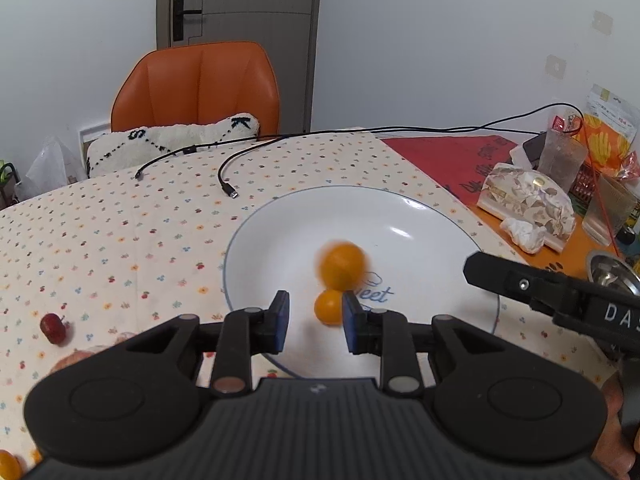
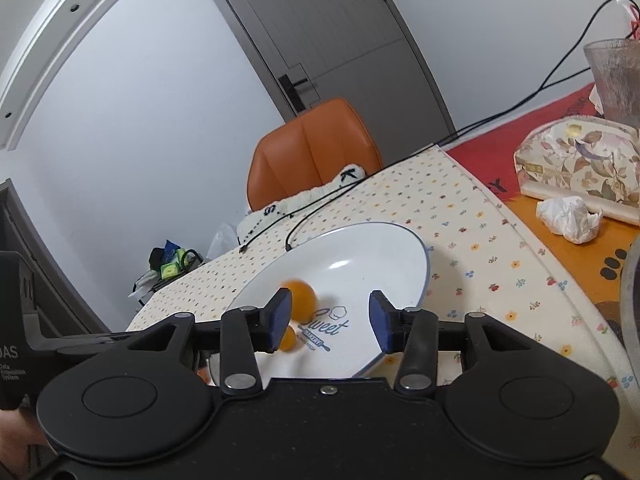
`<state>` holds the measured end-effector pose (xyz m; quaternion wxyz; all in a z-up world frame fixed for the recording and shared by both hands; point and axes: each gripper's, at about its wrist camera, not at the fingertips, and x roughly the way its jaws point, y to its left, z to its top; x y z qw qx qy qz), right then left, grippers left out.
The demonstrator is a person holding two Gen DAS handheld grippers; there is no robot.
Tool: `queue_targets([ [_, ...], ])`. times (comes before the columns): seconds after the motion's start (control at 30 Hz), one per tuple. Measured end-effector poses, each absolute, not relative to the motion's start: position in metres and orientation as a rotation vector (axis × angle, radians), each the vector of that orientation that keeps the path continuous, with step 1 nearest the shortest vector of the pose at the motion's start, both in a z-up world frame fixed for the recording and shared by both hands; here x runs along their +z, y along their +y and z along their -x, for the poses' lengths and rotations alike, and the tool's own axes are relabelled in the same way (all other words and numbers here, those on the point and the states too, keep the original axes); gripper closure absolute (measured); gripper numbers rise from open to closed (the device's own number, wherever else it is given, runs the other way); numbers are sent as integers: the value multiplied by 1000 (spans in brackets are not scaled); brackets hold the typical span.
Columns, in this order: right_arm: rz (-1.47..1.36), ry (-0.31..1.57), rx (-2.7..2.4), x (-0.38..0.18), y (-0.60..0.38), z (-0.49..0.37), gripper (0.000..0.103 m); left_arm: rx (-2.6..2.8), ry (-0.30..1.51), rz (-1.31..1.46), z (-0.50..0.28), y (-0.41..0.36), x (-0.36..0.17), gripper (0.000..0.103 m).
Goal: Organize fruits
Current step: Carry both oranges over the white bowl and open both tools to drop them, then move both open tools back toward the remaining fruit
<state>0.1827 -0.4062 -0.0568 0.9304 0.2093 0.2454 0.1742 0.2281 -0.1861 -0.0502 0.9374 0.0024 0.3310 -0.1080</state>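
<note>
Your left hand-held gripper (image 1: pixel 314 322) is hovering low over the near edge of the white plate (image 1: pixel 420 216), jaws spread apart and pinching nothing. Two orange fruits are sitting in the plate. The smaller one (image 1: pixel 328 307) is lying just beyond the blue pads (image 1: pixel 283 320), close to the right-hand pad; round, glossy, sharply in focus. The bigger orange fruit (image 1: pixel 341 265) is showing just behind it, touching or almost touching, and it's smeared with motion blur, so its outline is soft. Both are sitting next to the blue "Sweet" lettering printed in the plate.

Your right hand-held gripper (image 2: pixel 330 322) is also holding its jaws wide apart with nothing between them, pointing across the same plate from the other side. In the left wrist view it's showing as a black finger over the plate's right rim. From the right wrist view the blurred fruit is sitting just past the left pad (image 2: pixel 282 320) and the small fruit is partly hiding behind that pad.

The plate is resting on the flower-print cloth (image 1: pixel 120 240) covering the desk. A small red fruit (image 1: pixel 53 327) is lying on the cloth well to the left of the plate, apart from it, and another orange fruit (image 1: pixel 8 465) is peeking in at the bottom-left corner, mostly cut off by the frame
</note>
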Motion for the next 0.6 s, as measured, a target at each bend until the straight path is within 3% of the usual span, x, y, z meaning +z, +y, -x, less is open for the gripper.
queue_targets([
  [0.13, -419, 529, 369, -52, -403, -188, 56, -208, 681, 8, -230, -170, -41, 73],
  [0.3, -374, 540, 419, -42, -396, -189, 48, -151, 661, 33, -221, -139, -21, 48],
  [0.5, -318, 558, 534, -26, -381, -197, 31, 3, 602, 60, -194, -93, 5, 30],
  [0.6, -285, 566, 590, -18, -372, -200, 27, 101, 587, 103, -176, -67, 14, 26],
])
